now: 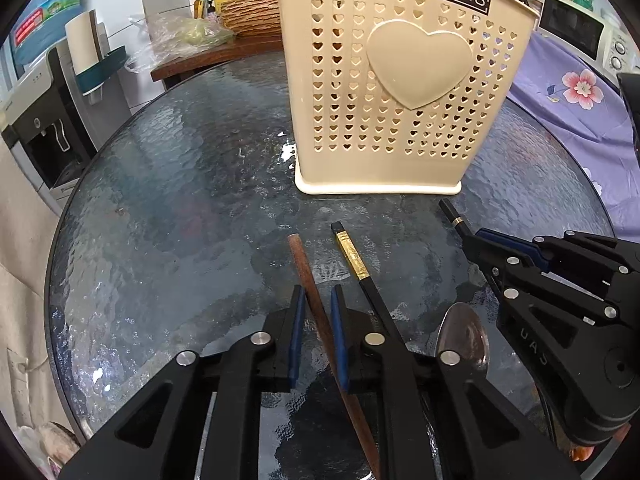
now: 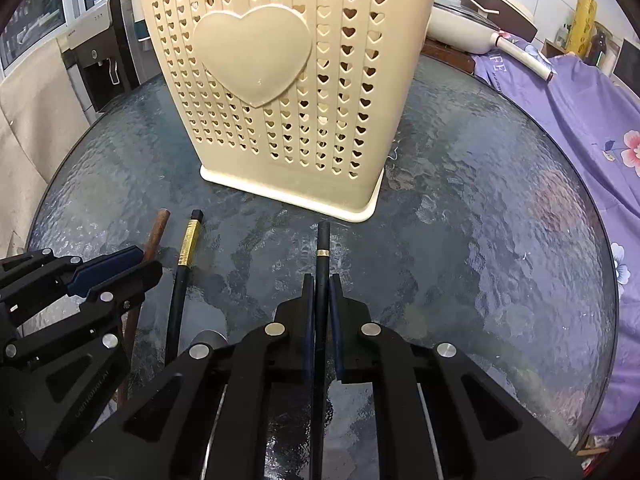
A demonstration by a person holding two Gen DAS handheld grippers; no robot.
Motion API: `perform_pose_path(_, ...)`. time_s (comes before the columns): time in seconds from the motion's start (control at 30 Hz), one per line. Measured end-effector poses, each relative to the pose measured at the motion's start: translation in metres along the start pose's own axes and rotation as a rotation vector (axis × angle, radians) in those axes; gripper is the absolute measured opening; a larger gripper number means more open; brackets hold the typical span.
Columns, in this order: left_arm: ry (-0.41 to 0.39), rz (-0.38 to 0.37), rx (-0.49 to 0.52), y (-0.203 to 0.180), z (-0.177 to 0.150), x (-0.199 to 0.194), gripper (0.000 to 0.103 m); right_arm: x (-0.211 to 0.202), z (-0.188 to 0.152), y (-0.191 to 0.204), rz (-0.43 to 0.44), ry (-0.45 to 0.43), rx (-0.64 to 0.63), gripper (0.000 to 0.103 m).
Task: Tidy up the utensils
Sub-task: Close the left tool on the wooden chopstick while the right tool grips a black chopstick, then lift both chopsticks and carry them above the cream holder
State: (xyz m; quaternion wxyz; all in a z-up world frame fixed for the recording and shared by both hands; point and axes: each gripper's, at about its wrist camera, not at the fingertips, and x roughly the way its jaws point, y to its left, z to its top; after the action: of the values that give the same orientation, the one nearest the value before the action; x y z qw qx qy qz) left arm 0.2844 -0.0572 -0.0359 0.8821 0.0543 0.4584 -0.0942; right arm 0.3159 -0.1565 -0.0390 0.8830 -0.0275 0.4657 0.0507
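Utensils lying on round textured dark glass tabletop point(image 1: 168, 184), in front of cream perforated plastic utensil holder with heart cut-outs and raised heart point(image 1: 404, 80), holder standing upright mid-table.

Brown wooden chopstick point(image 1: 308, 276) lying flat, running toward holder, top end stopping short of holder base. Left gripper point(image 1: 319, 300) clamped on it, blue-padded fingers point(image 1: 297, 332) pressing both sides of the stick.

Black chopstick with long gold band point(image 1: 352, 252) lying just right of the wooden one, roughly parallel, not gripped, passing beside left gripper's right finger.

Black chopstick with thin gold ring point(image 2: 322, 256) lying further right, tip pointing at holder's near corner. Right gripper point(image 2: 321, 280) closed on it, pads squeezing shaft just below the ring.

Steel spoon bowl point(image 1: 462, 336) resting on glass between the two grippers, handle hidden under gripper bodies.

Both grippers pitched downward onto table, side by side, apart from each other.

Surroundings: purple floral cloth point(image 1: 568, 92) draped at table's right edge; white water dispenser point(image 1: 36, 120) at left; woven basket point(image 1: 252, 14) and plastic bag on wooden shelf behind; cream lidded pan point(image 2: 480, 20) behind at right.
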Motion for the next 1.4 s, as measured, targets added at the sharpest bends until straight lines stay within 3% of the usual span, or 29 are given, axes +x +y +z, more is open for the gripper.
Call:
perform_pose_path(0.73,-0.019,-0.064,-0.03,0.011,0.006,-0.004,0.007,-0.003,0.003,-0.029,0.124,-0.041,0.077,0.008)
perform_pose_path(1.4,-0.16,-0.099,-0.026,0.01,0.016,-0.062,0.007,-0.07,-0.001,-0.037,0.232,-0.229,0.093,0.008)
